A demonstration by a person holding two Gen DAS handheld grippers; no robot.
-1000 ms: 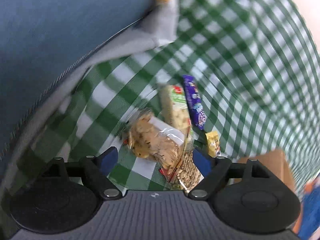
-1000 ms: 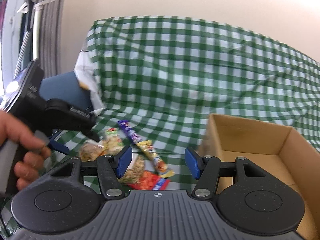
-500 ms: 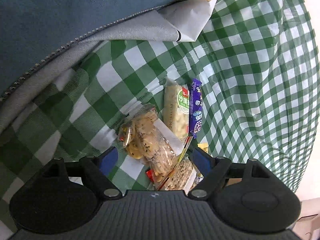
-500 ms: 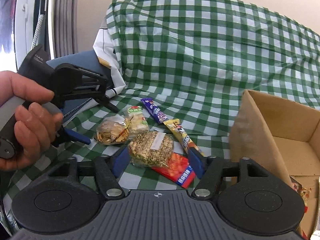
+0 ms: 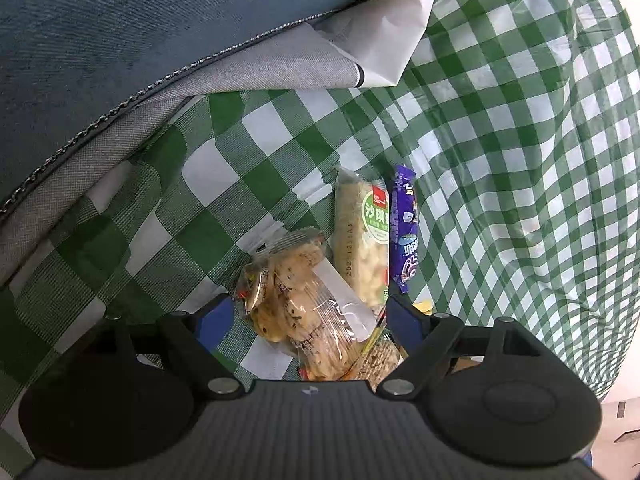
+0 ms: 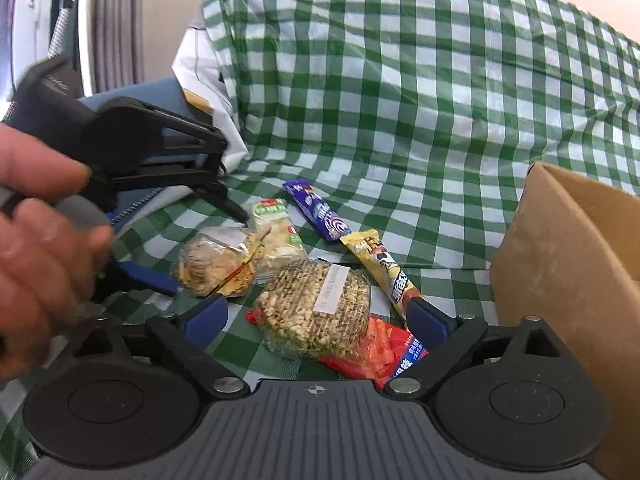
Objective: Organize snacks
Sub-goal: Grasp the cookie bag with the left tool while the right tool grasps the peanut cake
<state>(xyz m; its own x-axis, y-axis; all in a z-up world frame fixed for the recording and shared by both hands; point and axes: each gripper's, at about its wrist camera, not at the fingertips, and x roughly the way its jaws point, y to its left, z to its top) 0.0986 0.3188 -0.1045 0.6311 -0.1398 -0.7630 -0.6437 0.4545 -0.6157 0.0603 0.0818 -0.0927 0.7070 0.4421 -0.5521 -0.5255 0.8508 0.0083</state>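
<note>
Several snack packs lie together on the green checked cloth (image 6: 400, 120). My left gripper (image 5: 308, 320) is open, its jaws on either side of a clear bag of cookies (image 5: 304, 296), which also shows in the right wrist view (image 6: 216, 264). Beside it lie a green-labelled rice bar (image 5: 364, 240) and a purple bar (image 5: 405, 232). My right gripper (image 6: 320, 320) is open over a round peanut cake pack (image 6: 316, 308) lying on a red packet (image 6: 380, 352). A yellow bar (image 6: 384, 268) lies at its right.
An open cardboard box (image 6: 572, 260) stands right of the snacks. A blue-grey cushion (image 5: 140, 40) and a white bag (image 5: 392, 52) lie at the left behind the snacks. The cloth rises up a backrest behind.
Both grippers have moved closer to the snacks. The left now straddles the cookie bag; the right has come down over the peanut cake pack.
</note>
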